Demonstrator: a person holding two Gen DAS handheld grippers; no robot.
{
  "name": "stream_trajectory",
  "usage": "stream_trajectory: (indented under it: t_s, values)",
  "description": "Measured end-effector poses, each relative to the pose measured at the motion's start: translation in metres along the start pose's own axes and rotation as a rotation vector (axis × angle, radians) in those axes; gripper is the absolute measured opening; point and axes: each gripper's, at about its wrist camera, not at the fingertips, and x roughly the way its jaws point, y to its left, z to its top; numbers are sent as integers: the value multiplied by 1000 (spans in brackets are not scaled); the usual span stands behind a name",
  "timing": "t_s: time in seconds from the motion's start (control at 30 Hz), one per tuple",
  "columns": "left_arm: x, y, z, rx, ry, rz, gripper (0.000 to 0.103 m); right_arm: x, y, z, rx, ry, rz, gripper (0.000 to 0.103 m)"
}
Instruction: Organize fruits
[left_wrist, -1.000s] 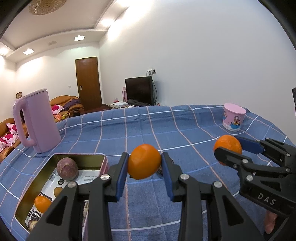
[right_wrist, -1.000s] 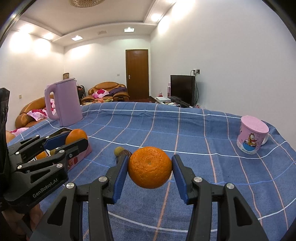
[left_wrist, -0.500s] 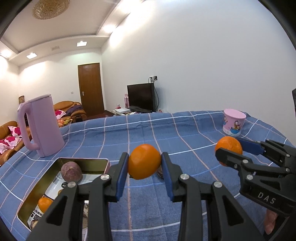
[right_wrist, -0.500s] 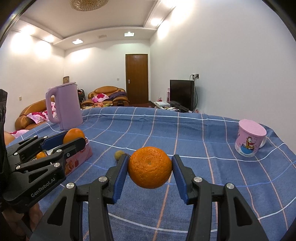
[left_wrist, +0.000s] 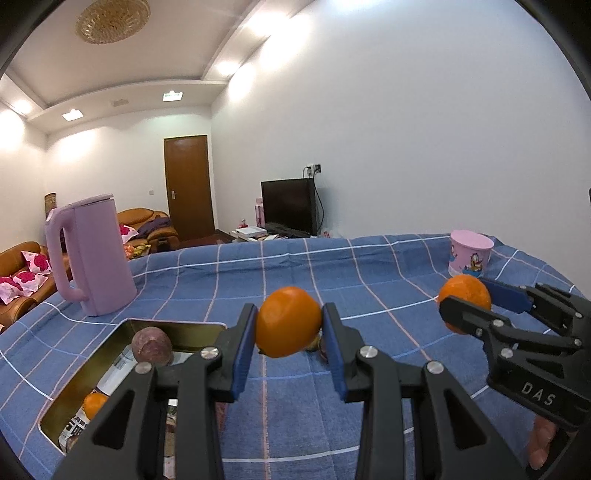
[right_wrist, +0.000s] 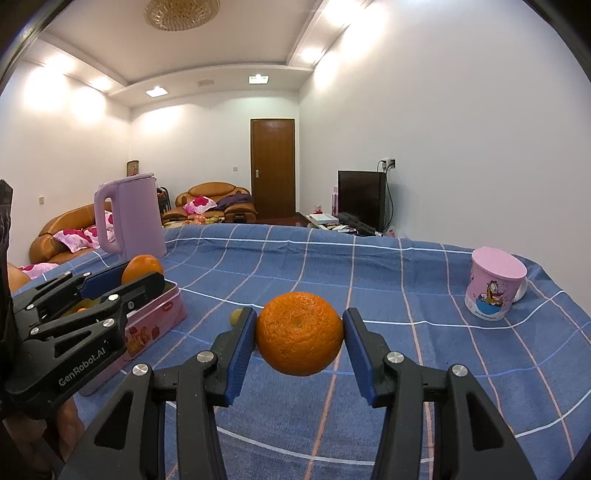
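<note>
My left gripper (left_wrist: 289, 328) is shut on an orange (left_wrist: 288, 326), held above the blue checked cloth just right of an open pink tin (left_wrist: 173, 326). The tin holds a purple round fruit (left_wrist: 151, 346) and a small orange (left_wrist: 95, 405). My right gripper (right_wrist: 300, 334) is shut on a second orange (right_wrist: 299, 333); it also shows in the left wrist view (left_wrist: 466, 299) at the right. In the right wrist view the left gripper (right_wrist: 142, 271) with its orange sits over the tin (right_wrist: 155, 325). A small yellowish fruit (right_wrist: 236, 316) lies on the cloth, mostly hidden.
A lilac kettle (left_wrist: 92, 258) stands behind the tin at the left. A pink cartoon cup (right_wrist: 493, 286) stands at the far right of the table (right_wrist: 406, 266). Sofas, a door and a TV lie beyond the table.
Both grippers have risen and tilted a little, each still holding its orange. The table items sit lower in both views. Nothing was let go.
</note>
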Motion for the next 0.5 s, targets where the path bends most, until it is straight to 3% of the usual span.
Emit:
stream_trajectory:
  t_s: [0.5]
  values:
    - [0,1,1,-6,-1,25,37,-1,2,1,-7,-7,4,50]
